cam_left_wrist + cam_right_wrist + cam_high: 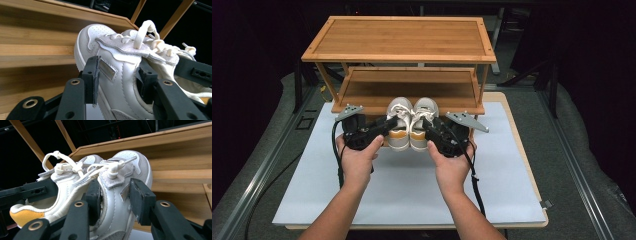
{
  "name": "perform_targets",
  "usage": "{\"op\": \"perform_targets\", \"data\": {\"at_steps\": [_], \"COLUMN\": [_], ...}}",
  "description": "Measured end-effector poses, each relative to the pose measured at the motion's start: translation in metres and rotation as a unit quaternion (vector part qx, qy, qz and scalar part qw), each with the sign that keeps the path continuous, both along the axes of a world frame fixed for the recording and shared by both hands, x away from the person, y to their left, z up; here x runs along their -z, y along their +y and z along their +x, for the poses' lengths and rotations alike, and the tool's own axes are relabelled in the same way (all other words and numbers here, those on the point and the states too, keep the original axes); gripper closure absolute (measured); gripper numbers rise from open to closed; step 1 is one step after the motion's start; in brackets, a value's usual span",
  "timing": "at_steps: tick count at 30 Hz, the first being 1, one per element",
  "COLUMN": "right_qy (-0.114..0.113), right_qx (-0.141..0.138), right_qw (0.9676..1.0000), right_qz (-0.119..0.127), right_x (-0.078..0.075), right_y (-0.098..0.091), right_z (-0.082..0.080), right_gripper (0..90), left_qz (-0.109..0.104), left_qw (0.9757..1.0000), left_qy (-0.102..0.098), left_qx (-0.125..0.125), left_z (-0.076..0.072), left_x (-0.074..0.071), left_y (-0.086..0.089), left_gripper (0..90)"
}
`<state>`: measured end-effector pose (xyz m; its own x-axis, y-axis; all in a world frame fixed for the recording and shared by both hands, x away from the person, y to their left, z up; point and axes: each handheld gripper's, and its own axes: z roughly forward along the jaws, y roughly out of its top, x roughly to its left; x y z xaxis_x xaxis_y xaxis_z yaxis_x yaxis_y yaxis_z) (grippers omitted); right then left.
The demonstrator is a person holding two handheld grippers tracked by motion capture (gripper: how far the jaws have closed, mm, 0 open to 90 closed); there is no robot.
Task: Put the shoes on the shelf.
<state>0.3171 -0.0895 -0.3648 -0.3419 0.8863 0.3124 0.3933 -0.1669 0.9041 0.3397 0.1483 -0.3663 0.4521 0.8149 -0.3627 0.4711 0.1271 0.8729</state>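
Two white shoes (411, 125) before bamboo rack (399, 40), pale mat (412, 185), dark room.

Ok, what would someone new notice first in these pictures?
A pair of white sneakers with orange heels, side by side at the front of the bamboo shoe rack. The left gripper clamps the left shoe's side, the right gripper the right shoe's.

A pale sheet (492, 170) is spread over the tabletop (523, 150); a two-tier bamboo shoe rack (402, 42) is stood on its far part.
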Motion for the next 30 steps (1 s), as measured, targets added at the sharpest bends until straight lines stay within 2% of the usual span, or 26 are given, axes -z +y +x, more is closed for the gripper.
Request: {"op": "perform_targets", "data": {"at_steps": [2, 6, 12, 20, 30], "right_qy": [0.006, 0.004, 0.006, 0.014, 0.012], "right_qx": [-0.002, -0.001, -0.004, -0.005, -0.006], "right_qw": [1.0, 1.0, 0.9999, 0.9998, 0.9998], "right_qz": [-0.001, 0.003, -0.008, -0.011, -0.011], "right_x": [0.0, 0.0, -0.007, -0.007, -0.014], "right_y": [0.0, 0.0, 0.0, 0.002, 0.003], "right_z": [0.003, 0.008, 0.02, 0.028, 0.043], "right_gripper": [62.3, 62.3, 62.2, 62.3, 62.3], "left_qz": [0.002, 0.004, 0.002, 0.006, 0.002], "left_qw": [1.0, 1.0, 1.0, 0.9999, 0.9999], "left_qy": [0.0, -0.001, 0.002, 0.006, 0.008], "left_qx": [-0.001, -0.002, -0.003, -0.007, -0.008], "left_z": [0.003, 0.008, 0.017, 0.026, 0.04], "left_x": [-0.001, -0.003, -0.005, -0.007, -0.013], "left_y": [0.0, -0.001, -0.001, 0.001, 0.001], "left_gripper": [59.4, 59.4, 59.4, 59.5, 59.5]}}
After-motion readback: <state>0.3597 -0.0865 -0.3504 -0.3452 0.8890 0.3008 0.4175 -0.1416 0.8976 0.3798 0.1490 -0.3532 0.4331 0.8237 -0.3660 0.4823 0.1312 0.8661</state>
